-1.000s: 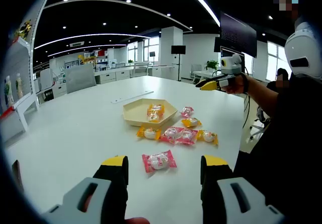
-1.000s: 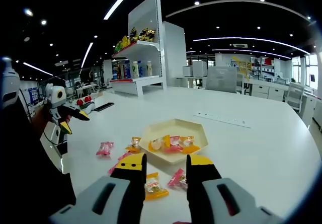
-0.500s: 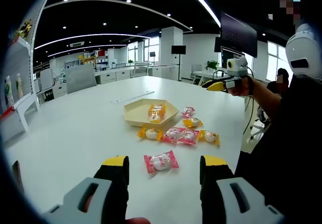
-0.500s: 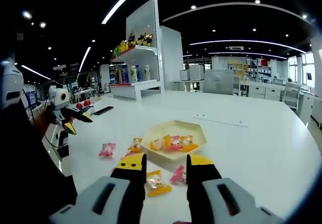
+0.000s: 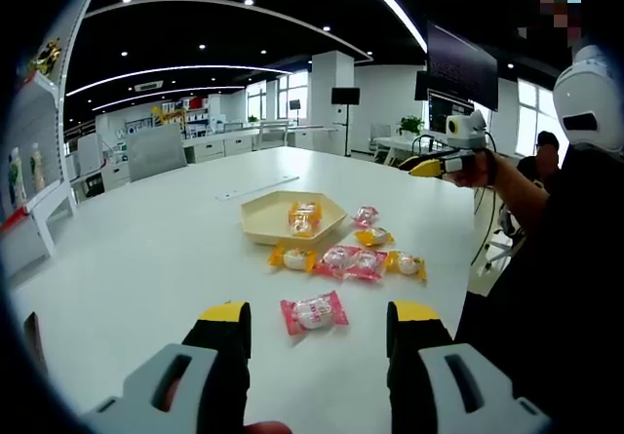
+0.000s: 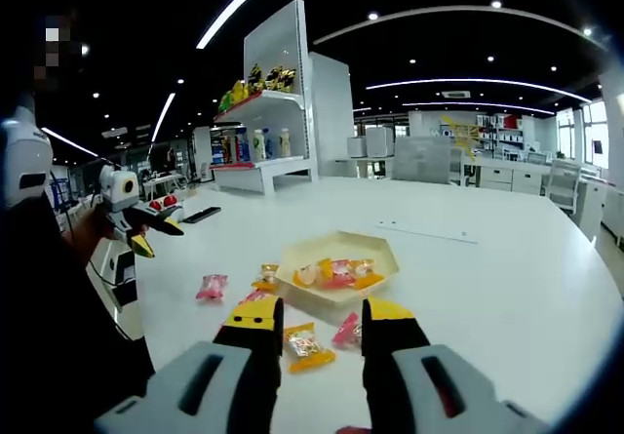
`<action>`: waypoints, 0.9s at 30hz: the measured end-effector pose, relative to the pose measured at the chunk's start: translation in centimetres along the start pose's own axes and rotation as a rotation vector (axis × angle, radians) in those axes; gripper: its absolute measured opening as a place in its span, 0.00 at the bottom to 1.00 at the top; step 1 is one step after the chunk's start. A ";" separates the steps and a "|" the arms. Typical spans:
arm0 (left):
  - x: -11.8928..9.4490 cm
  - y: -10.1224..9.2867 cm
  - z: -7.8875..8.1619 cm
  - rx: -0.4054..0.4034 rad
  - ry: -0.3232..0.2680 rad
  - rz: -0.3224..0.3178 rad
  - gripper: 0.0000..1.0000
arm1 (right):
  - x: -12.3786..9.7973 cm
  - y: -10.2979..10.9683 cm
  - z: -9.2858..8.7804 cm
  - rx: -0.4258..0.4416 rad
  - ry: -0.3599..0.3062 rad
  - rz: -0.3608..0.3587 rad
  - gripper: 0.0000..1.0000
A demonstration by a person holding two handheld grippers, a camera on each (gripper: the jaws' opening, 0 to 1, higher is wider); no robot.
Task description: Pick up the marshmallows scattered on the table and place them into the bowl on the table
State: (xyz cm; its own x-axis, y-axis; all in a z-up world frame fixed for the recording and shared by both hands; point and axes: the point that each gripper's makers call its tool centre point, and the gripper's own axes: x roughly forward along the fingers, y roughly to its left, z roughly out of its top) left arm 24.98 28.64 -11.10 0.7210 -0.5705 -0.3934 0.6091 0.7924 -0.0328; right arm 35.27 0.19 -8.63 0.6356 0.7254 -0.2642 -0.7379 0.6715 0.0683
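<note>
White worktop [image 5: 146,249], beige hexagonal bowl [image 5: 263,221] resting on it, wrapped marshmallows in the bowl [image 5: 301,217], loose pink and yellow wrapped marshmallows [image 5: 343,258] clustered just beside the bowl, one pink-wrapped marshmallow [image 5: 313,311] apart, long white strip [image 5: 255,188] beyond.

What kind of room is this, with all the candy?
Probably an open office or showroom: a big white table, rows of desks behind, and a display shelf holding bottles and snacks.
</note>
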 end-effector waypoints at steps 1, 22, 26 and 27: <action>0.0 0.0 0.0 0.001 -0.001 0.000 0.56 | -0.2 0.1 -0.1 0.001 0.001 -0.001 0.33; -0.1 0.0 -0.4 0.012 0.015 -0.015 0.56 | -2.6 1.3 -2.2 0.008 0.024 -0.013 0.33; -0.1 -0.6 -0.3 0.033 0.021 -0.039 0.56 | -2.7 1.4 -2.7 0.011 0.033 -0.010 0.34; 0.0 -0.7 -0.2 0.035 0.020 -0.046 0.56 | -2.7 1.4 -2.8 0.012 0.035 -0.010 0.34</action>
State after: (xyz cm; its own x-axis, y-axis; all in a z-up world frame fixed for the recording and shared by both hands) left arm 24.47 28.19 -11.26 0.6856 -0.6014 -0.4103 0.6528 0.7573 -0.0191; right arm 31.83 -1.27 -10.54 0.6344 0.7131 -0.2983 -0.7288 0.6804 0.0766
